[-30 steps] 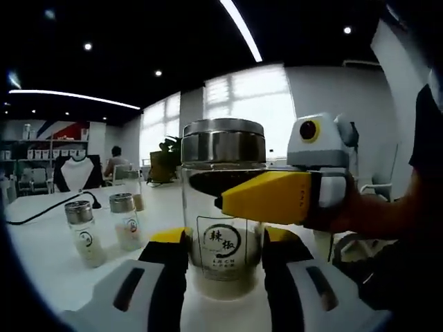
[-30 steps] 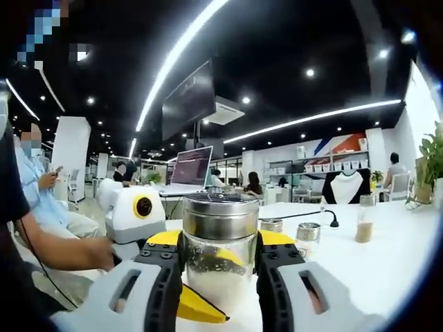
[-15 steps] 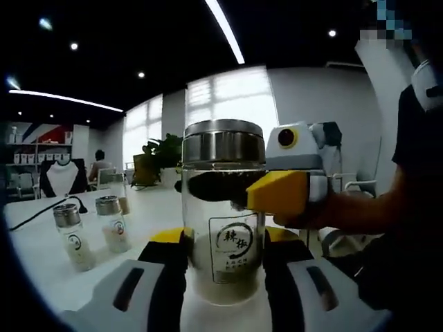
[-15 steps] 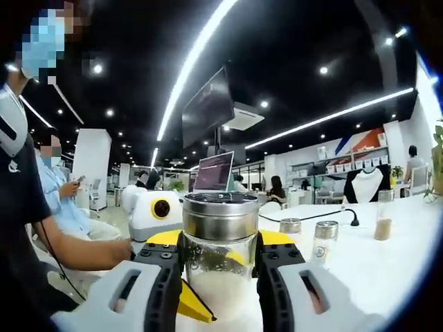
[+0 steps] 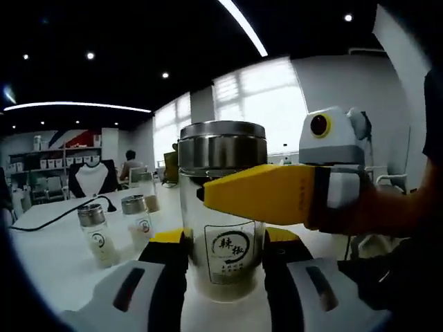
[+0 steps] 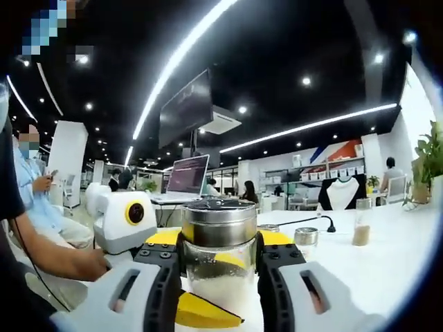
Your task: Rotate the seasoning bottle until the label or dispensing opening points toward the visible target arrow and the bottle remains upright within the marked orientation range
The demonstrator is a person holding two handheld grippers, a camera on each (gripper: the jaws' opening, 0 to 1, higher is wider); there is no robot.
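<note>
**Both grippers clamp one upright bottle**

White table [image 5: 48, 256] carries the seasoning bottle [image 5: 223, 207], upright, label facing the left gripper [image 5: 223, 259], whose jaws hold its lower body. Right gripper [image 6: 217, 259] reaches in from the opposite side, jaws pinching beneath the lid.

Clear glass on the seasoning bottle [image 5: 221, 235], smooth and glossy, capped by a brushed metal lid [image 5: 222, 144] with a dull sheen. A printed paper-like label [image 5: 229, 250] sits flat on the glass. The left gripper [image 5: 221, 277] shows matt black and pale grey plastic with yellow tips; the right gripper [image 5: 259, 195] crossing it is smooth yellow plastic. The white surface [image 5: 62, 263] looks smooth and slightly shiny. Two small bottles [image 5: 97, 234] behind are also glass with metal caps.
</note>
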